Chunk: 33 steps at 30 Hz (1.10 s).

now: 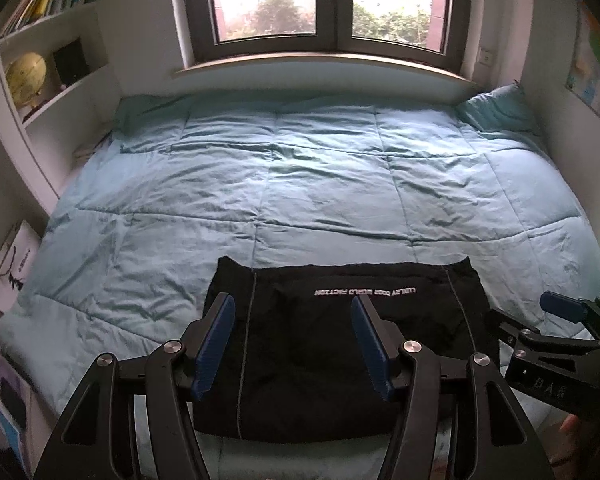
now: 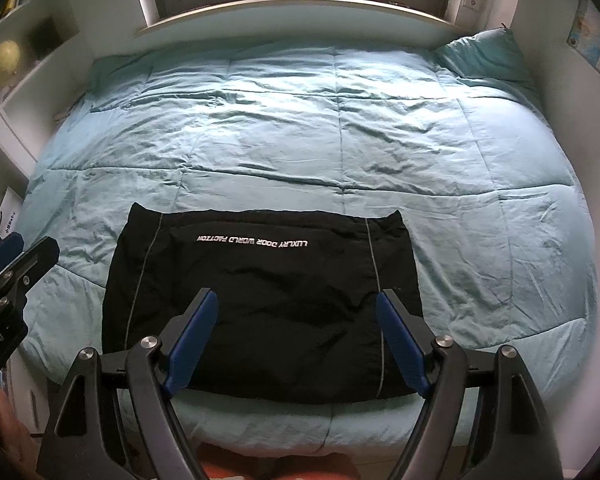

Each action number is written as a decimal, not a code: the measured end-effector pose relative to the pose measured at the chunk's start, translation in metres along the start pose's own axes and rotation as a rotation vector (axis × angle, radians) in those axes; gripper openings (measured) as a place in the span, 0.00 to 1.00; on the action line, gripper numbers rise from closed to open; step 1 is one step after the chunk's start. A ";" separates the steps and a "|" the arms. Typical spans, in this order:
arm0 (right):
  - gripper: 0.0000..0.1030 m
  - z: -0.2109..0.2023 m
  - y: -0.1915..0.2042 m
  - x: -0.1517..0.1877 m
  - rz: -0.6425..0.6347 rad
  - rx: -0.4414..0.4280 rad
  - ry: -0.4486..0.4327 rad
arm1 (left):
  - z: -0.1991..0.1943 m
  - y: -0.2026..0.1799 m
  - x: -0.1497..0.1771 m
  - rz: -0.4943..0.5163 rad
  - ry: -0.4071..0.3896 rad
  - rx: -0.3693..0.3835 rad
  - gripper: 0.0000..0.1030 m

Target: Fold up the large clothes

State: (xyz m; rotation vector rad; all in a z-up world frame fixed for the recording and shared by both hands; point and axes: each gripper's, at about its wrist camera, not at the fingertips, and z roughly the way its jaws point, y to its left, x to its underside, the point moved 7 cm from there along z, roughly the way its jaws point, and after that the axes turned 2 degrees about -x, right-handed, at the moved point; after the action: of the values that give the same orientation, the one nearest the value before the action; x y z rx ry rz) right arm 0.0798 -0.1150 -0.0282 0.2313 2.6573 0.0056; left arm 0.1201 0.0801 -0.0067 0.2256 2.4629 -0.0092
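A black garment point(image 1: 340, 344) with white lettering and two thin grey stripes lies folded into a flat rectangle near the front edge of the bed; it also shows in the right wrist view point(image 2: 260, 300). My left gripper point(image 1: 294, 308) is open and empty, held above the garment's left half. My right gripper point(image 2: 298, 300) is open and empty, held above the garment's near right part. The right gripper also shows at the right edge of the left wrist view point(image 1: 556, 320). The left gripper shows at the left edge of the right wrist view point(image 2: 12, 260).
A light blue quilt point(image 1: 300, 184) covers the whole bed. A pillow point(image 1: 496, 112) lies at the far right corner. Shelves with a globe point(image 1: 26, 76) stand along the left wall. A window point(image 1: 332, 4) is behind the bed.
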 end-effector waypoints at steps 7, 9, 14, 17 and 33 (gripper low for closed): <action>0.80 0.003 0.011 -0.005 -0.020 -0.016 0.003 | 0.003 0.012 -0.002 -0.020 0.004 -0.018 0.61; 0.80 0.004 0.013 -0.006 -0.023 -0.018 0.003 | 0.005 0.014 -0.002 -0.019 0.009 -0.018 0.61; 0.80 0.007 0.014 -0.008 -0.024 -0.015 0.011 | 0.010 0.016 -0.003 -0.018 0.018 -0.019 0.61; 0.80 0.010 0.013 -0.008 -0.018 -0.020 0.022 | 0.013 0.015 -0.004 -0.018 0.024 -0.014 0.61; 0.80 0.015 0.010 -0.011 -0.012 -0.020 0.030 | 0.022 0.007 -0.005 -0.002 0.045 -0.011 0.61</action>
State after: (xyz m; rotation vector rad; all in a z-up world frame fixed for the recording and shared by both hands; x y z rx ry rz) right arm 0.0973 -0.1078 -0.0359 0.2100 2.6874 0.0323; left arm 0.1393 0.0849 -0.0206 0.2209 2.5071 0.0083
